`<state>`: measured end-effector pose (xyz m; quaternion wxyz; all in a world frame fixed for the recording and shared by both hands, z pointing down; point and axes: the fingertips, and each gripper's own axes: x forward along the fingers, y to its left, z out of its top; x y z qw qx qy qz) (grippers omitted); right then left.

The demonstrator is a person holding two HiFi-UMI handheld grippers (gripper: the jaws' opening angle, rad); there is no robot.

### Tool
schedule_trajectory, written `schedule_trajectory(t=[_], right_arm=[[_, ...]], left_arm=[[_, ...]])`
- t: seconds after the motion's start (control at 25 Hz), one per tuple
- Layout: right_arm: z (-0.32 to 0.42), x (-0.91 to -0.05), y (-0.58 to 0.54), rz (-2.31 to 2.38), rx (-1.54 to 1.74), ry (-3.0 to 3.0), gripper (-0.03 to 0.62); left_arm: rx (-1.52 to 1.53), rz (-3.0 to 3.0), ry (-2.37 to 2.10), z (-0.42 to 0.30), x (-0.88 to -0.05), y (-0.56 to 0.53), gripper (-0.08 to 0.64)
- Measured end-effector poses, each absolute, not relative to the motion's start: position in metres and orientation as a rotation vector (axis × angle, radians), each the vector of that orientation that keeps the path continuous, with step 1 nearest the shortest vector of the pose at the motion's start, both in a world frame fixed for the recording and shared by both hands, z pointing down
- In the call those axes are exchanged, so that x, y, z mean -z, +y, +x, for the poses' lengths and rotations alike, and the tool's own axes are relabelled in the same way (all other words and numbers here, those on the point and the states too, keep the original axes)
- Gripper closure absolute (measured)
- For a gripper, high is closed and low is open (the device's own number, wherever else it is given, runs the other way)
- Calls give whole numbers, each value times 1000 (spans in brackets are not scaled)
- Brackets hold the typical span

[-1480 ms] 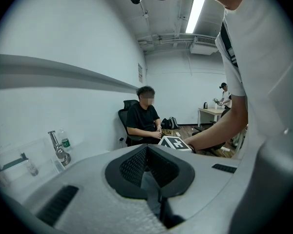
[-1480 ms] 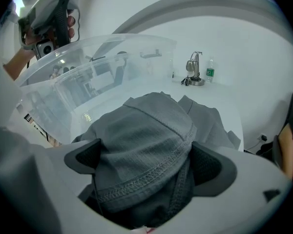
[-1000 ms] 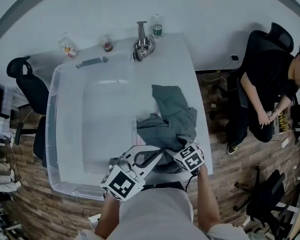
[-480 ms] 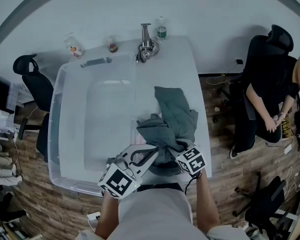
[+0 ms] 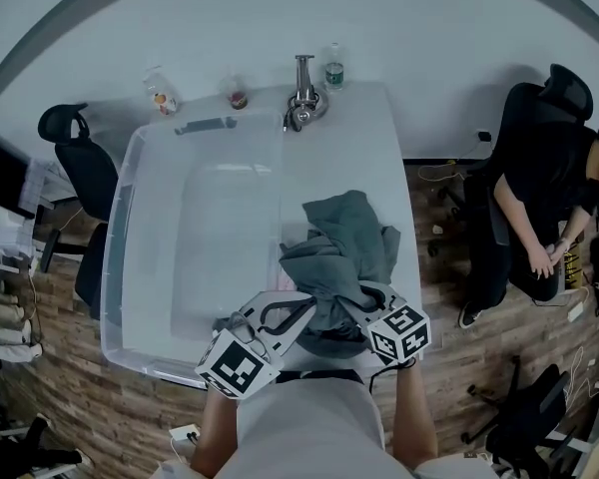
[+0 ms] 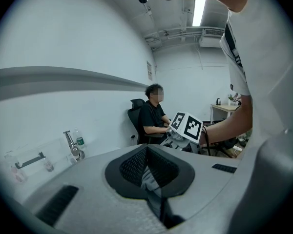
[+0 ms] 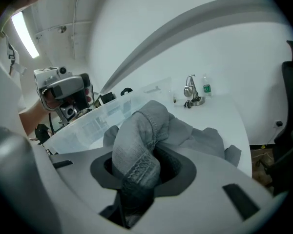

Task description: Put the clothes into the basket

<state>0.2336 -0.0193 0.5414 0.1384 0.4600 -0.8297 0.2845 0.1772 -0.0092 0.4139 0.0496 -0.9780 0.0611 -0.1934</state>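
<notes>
A grey garment [image 5: 344, 242] lies bunched on the white table [image 5: 364, 138], just right of the clear plastic basket [image 5: 140, 168]. My right gripper [image 5: 351, 299] grips the garment's near end; its jaws have just been closing on it. In the right gripper view a thick seamed fold [image 7: 141, 140] fills the right gripper [image 7: 136, 179], and the rest drapes down to the table. My left gripper [image 5: 285, 312] is close beside it at the basket's near right corner. In the left gripper view the left gripper [image 6: 149, 172] is shut on a thin strip of the same grey cloth [image 6: 147, 180].
A metal tap-like stand [image 5: 302, 93] and a bottle [image 5: 332, 68] stand at the table's far edge, with two small bottles [image 5: 161, 93] behind the basket. An office chair [image 5: 75, 168] stands left of the table. A person [image 5: 549, 188] sits at the right on the wooden floor.
My right gripper has closed on the garment's near end and lifted it, so the cloth bunches higher. The left gripper has hardly moved.
</notes>
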Motion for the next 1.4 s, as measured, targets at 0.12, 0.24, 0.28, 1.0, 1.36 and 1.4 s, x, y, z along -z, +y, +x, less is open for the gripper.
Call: schedule_trajectory(t=[0.12, 0.24, 0.28, 1.0, 1.36, 1.4], right_arm=[[233, -520, -23, 1374, -803, -2441, 477], [231, -497, -26, 1424, -788, -2480, 477], [230, -489, -28, 1438, -786, -2493, 477], [198, -345, -50, 1514, -527, -2697, 477], [162, -283, -61, 1445, -363, -2792, 477], [157, -278, -60, 1435, -342, -2794, 477]], left_arm=[[559, -2966, 176, 175, -406, -9, 555], [530, -2961, 168, 171, -397, -9, 555], [522, -2964, 169, 169, -393, -10, 555], [323, -2899, 261, 129, -319, -27, 555], [231, -2809, 381, 91, -278, -39, 555], [225, -2803, 393, 87, -273, -39, 555]])
